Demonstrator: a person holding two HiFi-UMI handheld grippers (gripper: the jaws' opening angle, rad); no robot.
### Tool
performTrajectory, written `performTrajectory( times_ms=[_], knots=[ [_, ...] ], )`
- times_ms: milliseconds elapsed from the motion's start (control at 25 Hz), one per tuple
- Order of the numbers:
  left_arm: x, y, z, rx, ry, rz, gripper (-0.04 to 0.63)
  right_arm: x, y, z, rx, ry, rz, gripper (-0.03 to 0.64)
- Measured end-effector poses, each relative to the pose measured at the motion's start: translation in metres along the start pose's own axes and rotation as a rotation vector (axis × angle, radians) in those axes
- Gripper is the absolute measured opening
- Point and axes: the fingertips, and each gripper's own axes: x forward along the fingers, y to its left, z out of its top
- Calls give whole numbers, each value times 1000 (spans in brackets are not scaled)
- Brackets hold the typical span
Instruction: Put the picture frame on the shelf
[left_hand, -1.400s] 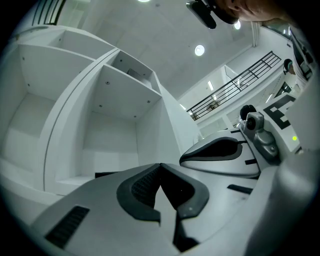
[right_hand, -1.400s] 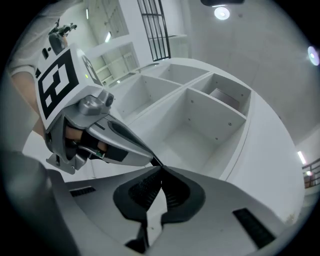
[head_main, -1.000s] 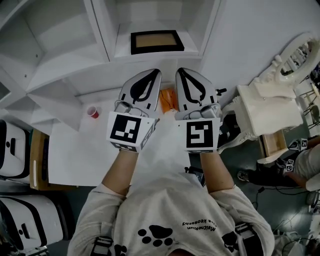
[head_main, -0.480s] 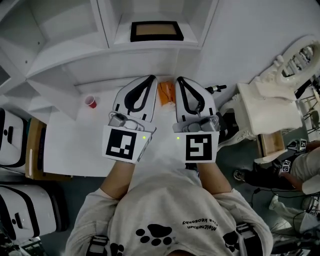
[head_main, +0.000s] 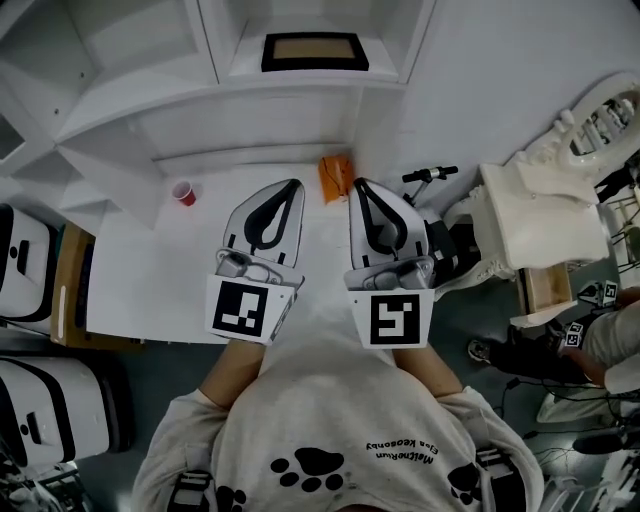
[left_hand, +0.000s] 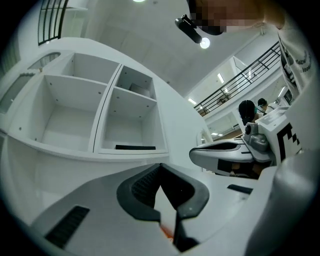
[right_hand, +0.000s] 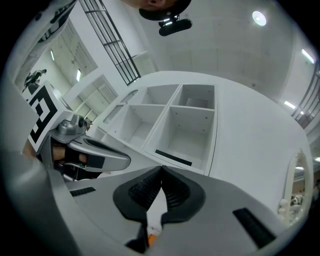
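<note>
The black picture frame (head_main: 314, 52) with its tan inside lies flat in a compartment of the white shelf (head_main: 250, 105), straight ahead of me. It shows as a dark strip in the left gripper view (left_hand: 135, 147) and the right gripper view (right_hand: 173, 158). My left gripper (head_main: 290, 186) and right gripper (head_main: 358, 186) hover side by side over the white table (head_main: 150, 290), well short of the shelf. Both are shut with nothing between their jaws; the tips meet in the left gripper view (left_hand: 160, 165) and the right gripper view (right_hand: 161, 168).
A small orange object (head_main: 335, 178) lies on the table just beyond the two grippers. A red cup (head_main: 183, 192) stands at the left near the shelf base. An ornate white chair (head_main: 545, 215) stands at the right, and white cases (head_main: 25, 280) sit at the left.
Both grippers have drawn back from the shelf toward my body and sunk lower, still shut. The orange object, partly hidden between them before, now shows in full.
</note>
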Motion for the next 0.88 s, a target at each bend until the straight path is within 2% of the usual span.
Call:
performTrajectory(
  times_ms=[80, 160, 320, 440, 520, 760, 880],
  knots=[
    [-6, -7, -9, -6, 18, 1, 20, -6, 3, -10, 26, 7, 1, 32],
    [-11, -13, -18, -19, 39, -1, 20, -11, 8, -20, 9, 25, 21, 32],
    [-20, -17, -34, -37, 75, 7, 20, -23, 13, -30, 101, -1, 1, 32],
    [-27, -19, -42, -46, 95, 19, 20, -32, 26, -45, -1, 82, 73, 32],
    [-30, -22, -47, -47, 107, 24, 20, -36, 34, -49, -7, 96, 98, 32],
    [-36, -36, -71, -86, 139, 0, 20, -37, 41, -57, 161, 57, 90, 32],
    [-33, -43, -68, -107, 92, -6, 20, -37, 43, -64, 142, 76, 105, 32]
  ],
)
